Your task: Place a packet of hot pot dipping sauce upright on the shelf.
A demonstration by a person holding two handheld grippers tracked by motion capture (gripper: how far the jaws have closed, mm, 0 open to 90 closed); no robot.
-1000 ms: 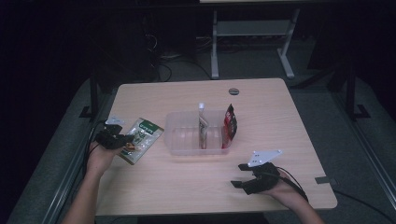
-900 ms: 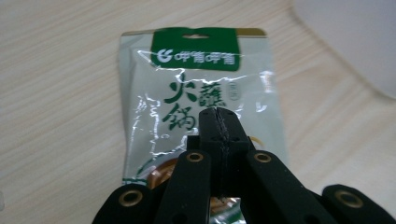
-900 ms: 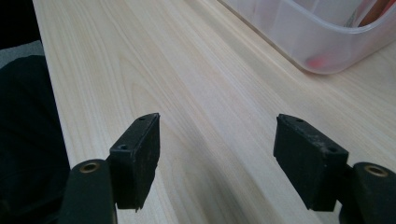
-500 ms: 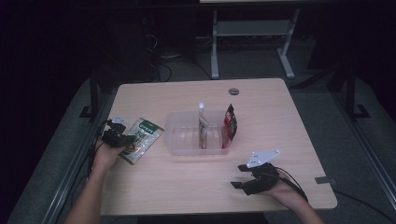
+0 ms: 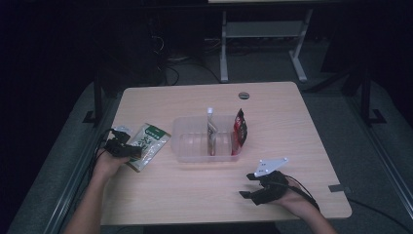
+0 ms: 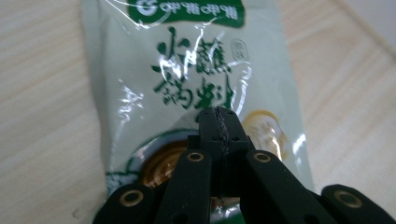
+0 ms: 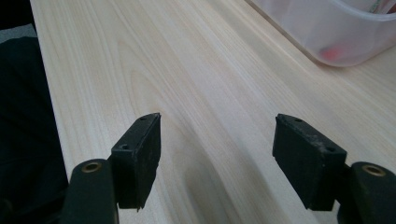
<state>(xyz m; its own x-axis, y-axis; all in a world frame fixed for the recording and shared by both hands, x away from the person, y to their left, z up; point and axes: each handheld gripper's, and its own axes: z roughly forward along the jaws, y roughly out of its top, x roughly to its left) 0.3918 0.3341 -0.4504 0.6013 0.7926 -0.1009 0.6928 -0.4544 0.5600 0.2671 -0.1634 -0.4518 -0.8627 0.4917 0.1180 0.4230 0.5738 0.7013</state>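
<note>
While the left gripper (image 5: 127,149) sits at the near-left part of the table (image 5: 311,146), its jaws are pressed together, no gap between the pads; in the left gripper view the closed tips (image 6: 218,122) lie over the lower printed face of the green-and-white snack packet (image 6: 187,88). Whether a fold of film is pinched between the pads cannot be told from that view; the tips could equally rest on top of the wrapper. In the high view the snack packet (image 5: 148,145) lies flat on the wood, just left of the clear plastic bin (image 5: 187,146), touching nothing else but the gripper. Its long axis runs diagonally, from the near-left end under the gripper toward the far-right end nearest the bin; the gripper approaches roughly along that axis, from the near end. The bin holds a tall narrow packet (image 5: 211,131) standing upright and a red packet (image 5: 239,131) at its right end. The right gripper (image 5: 253,187) rests near the front-right edge, well apart from the packet, jaws wide with bare wood between them, bin wall (image 7: 336,32) ahead in its own view. Judgement: the left hand is far nearer; the move turns on carrying the packet rightward over the bin's left wall, into the free left part.
</note>
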